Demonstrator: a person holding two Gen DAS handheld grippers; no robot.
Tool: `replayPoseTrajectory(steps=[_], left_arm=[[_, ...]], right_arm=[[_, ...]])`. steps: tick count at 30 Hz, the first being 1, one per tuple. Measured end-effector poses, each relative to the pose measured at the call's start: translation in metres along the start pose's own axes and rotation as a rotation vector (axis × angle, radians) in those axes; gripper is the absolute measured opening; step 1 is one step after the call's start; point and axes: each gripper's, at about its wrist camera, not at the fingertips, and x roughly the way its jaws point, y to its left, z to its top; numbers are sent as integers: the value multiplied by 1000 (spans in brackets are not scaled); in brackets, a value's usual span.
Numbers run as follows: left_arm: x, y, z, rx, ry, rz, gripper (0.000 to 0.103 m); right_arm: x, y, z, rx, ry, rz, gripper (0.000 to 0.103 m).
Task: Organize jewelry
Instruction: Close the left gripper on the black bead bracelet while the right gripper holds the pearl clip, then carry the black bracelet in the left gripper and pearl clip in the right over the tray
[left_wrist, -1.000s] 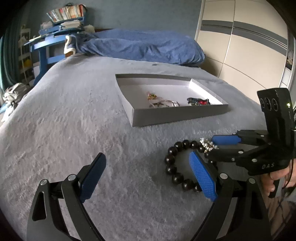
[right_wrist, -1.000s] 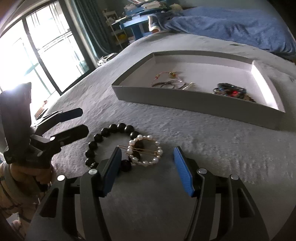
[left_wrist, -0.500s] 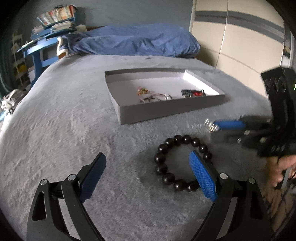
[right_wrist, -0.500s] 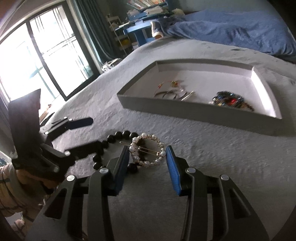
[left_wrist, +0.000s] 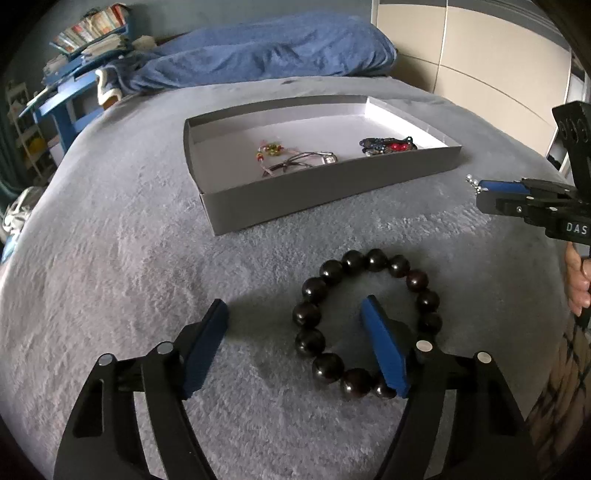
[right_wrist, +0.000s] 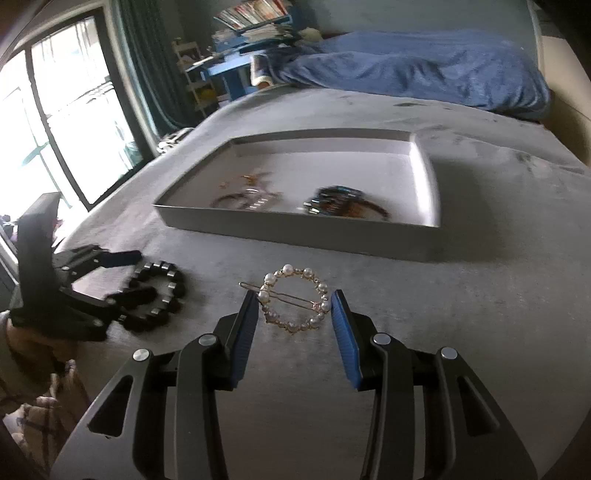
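Hovering level, right gripper (right_wrist: 294, 317) fingers clasping pearl clip (right_wrist: 294, 302); left gripper (left_wrist: 295, 347) spread over bead bracelet (left_wrist: 364, 321).

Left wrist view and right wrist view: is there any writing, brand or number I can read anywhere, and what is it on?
"DAS": white letters on the black body of the right gripper, seen in the left wrist view.
Stacked books on the blue shelf: covers too small and blurred to read.
Nothing else legible in either view.

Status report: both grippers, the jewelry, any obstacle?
Right gripper shut on pearl hair clip, lifted. Left gripper open, one finger inside dark bead bracelet. Gray tray ahead, path unobstructed.
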Motion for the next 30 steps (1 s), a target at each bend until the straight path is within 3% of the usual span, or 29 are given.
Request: replayPoseTrajectory(steps=[4,6,8,16,30], left_arm=[[2,-1,1,8,12,-11,56],[0,-1,2,7,10,-23,33],[-2,-2,2,7,2,-40,17],[-20,-1,19,-36,-94,-81,15],[-51,-17,74,10,-226,-99,15]], right_arm=[[3,-8,-5,23,-2,-15,41],[6,-9,-8,27,3,-15,41],[6,-8,-11,23,5,-13,41],[-1,-6,-4,18,-21,-5,41],[-14,-2,18,4,-89,7,41]])
